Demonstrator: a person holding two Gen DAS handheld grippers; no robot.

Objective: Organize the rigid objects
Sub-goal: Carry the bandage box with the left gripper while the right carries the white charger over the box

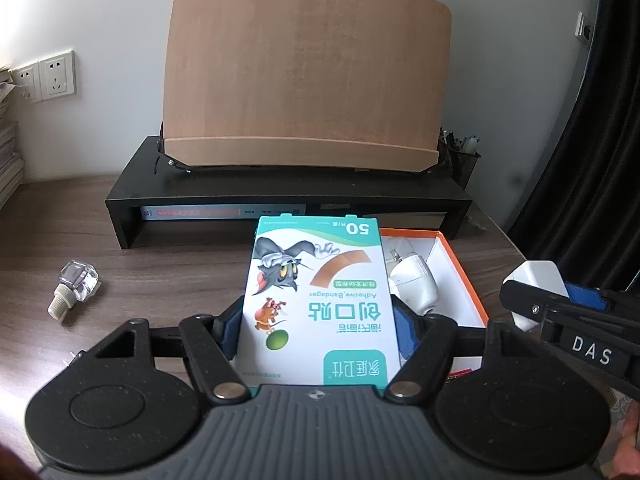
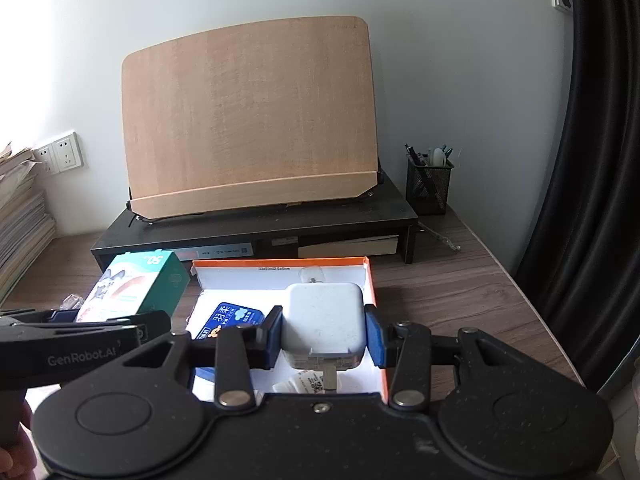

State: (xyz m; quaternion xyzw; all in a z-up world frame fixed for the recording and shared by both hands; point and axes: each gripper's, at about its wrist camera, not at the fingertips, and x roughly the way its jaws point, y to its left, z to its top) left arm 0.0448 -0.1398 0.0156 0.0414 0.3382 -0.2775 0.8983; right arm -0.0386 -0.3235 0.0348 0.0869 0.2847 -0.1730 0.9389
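My left fingers [image 1: 316, 320] are clamped on the bandage box [image 1: 316, 300], held above the surface [image 1: 160, 280] beside the orange-rimmed tray [image 2: 370, 280]. My right fingers [image 2: 324, 330] grip the white charger [image 2: 324, 320] over the tray. A glass stopper [image 1: 76, 286] lies apart on the surface.

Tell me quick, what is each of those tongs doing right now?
Left tongs: closed on the white-and-green cardboard bandage box.
Right tongs: closed on the white square plastic charger block.
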